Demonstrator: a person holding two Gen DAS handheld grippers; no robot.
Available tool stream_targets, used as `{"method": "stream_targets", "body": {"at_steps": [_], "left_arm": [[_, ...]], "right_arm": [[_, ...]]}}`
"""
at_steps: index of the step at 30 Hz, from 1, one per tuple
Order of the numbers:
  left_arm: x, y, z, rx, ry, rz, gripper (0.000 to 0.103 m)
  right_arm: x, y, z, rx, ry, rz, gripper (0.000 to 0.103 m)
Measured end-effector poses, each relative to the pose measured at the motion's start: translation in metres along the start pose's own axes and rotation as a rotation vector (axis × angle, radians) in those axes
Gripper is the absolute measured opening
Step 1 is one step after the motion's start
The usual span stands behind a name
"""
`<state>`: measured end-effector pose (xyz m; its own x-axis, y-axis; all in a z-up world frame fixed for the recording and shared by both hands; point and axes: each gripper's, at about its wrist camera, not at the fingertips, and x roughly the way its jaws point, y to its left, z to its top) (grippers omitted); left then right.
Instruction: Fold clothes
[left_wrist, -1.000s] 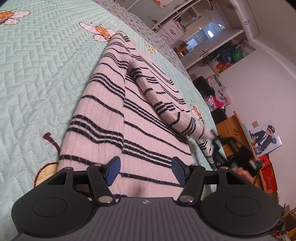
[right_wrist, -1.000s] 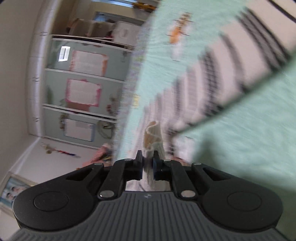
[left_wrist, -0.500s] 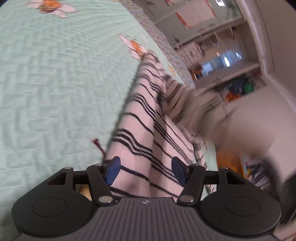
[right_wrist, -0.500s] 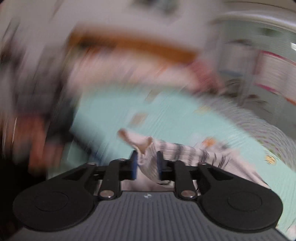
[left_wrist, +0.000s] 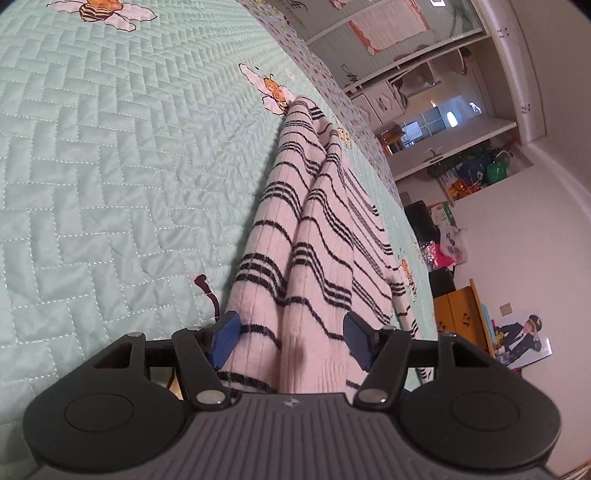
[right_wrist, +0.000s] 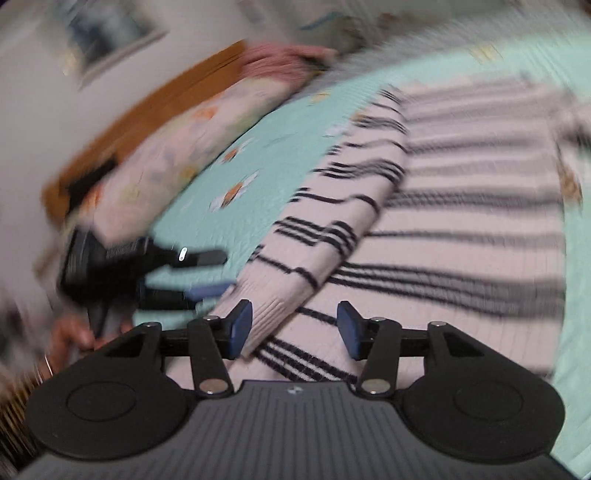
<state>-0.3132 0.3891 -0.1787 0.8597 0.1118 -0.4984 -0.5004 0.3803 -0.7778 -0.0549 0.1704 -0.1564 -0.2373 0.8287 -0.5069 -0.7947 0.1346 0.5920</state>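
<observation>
A pale sweater (left_wrist: 325, 236) with thin black stripes lies flat on the mint quilted bedspread (left_wrist: 110, 166). My left gripper (left_wrist: 291, 338) hovers open over the sweater's near hem, knit showing between the blue pads without being pinched. In the blurred right wrist view, one sleeve (right_wrist: 332, 221) lies folded across the sweater's body (right_wrist: 461, 221). The jaws of my right gripper (right_wrist: 294, 328) are opening; the sleeve's cuff rests loose between them, close to the left pad. The left gripper (right_wrist: 221, 273) shows there too, beside the sweater's edge, with a hand (right_wrist: 74, 332) behind it.
Wall shelves and cupboards (left_wrist: 443, 122) stand beyond the bed's far side, with a wooden cabinet (left_wrist: 461, 314) and a poster (left_wrist: 524, 339) low on the right. A flowered pillow (right_wrist: 166, 158) leans on an orange headboard (right_wrist: 177, 85).
My right gripper, shut on the sleeve cuff before, swung it over the sweater's body and let go. The left gripper shifted along the hem and rolled, staying open.
</observation>
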Motion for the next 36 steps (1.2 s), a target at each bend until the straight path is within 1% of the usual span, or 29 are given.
{"method": "stream_targets", "body": {"at_steps": [3, 5, 7, 11, 13, 17, 20, 24, 26, 27, 28, 29, 32, 34, 36], "left_arm": [[0.001, -0.004, 0.000, 0.021, 0.001, 0.005, 0.066], [0.003, -0.006, 0.001, 0.026, 0.003, 0.003, 0.067], [0.004, -0.006, 0.001, 0.031, 0.005, 0.004, 0.067], [0.003, -0.004, 0.003, 0.011, 0.005, -0.001, 0.067], [0.001, -0.002, 0.004, -0.010, -0.002, -0.012, 0.067], [-0.002, 0.002, 0.005, -0.033, -0.014, -0.025, 0.067], [-0.002, 0.001, 0.005, -0.031, -0.012, -0.030, 0.067], [-0.001, 0.002, 0.005, -0.027, -0.008, -0.041, 0.067], [-0.001, 0.003, 0.005, -0.025, -0.003, -0.047, 0.067], [0.000, 0.003, 0.005, -0.024, 0.000, -0.047, 0.067], [0.000, 0.003, 0.004, -0.023, 0.001, -0.049, 0.067], [0.000, 0.004, 0.005, -0.023, 0.002, -0.052, 0.067], [-0.002, 0.005, 0.006, -0.028, -0.001, -0.067, 0.067], [-0.005, 0.006, 0.007, -0.036, -0.011, -0.081, 0.068], [-0.006, 0.006, 0.008, -0.038, -0.015, -0.084, 0.068]], "right_arm": [[0.008, -0.010, -0.004, 0.145, -0.031, 0.026, 0.053], [0.011, -0.017, -0.006, 0.251, -0.033, 0.066, 0.053], [0.017, -0.021, -0.012, 0.331, -0.035, 0.100, 0.053], [0.022, -0.024, -0.023, 0.425, -0.033, 0.135, 0.053], [0.023, -0.022, -0.027, 0.439, -0.030, 0.141, 0.053], [0.030, -0.010, -0.024, 0.388, -0.013, 0.124, 0.053], [0.040, -0.005, -0.020, 0.378, 0.009, 0.100, 0.053], [0.056, 0.004, -0.015, 0.369, 0.052, 0.101, 0.052], [0.061, 0.005, -0.014, 0.378, 0.067, 0.091, 0.048], [0.062, 0.004, -0.014, 0.389, 0.071, 0.083, 0.034], [0.064, 0.003, -0.014, 0.401, 0.074, 0.077, 0.012], [0.064, 0.001, -0.014, 0.421, 0.072, 0.077, 0.009], [0.057, -0.002, -0.014, 0.519, 0.040, 0.155, 0.009], [0.051, 0.002, -0.010, 0.541, 0.023, 0.199, 0.009], [0.054, 0.001, -0.010, 0.570, 0.071, 0.200, 0.010]]}}
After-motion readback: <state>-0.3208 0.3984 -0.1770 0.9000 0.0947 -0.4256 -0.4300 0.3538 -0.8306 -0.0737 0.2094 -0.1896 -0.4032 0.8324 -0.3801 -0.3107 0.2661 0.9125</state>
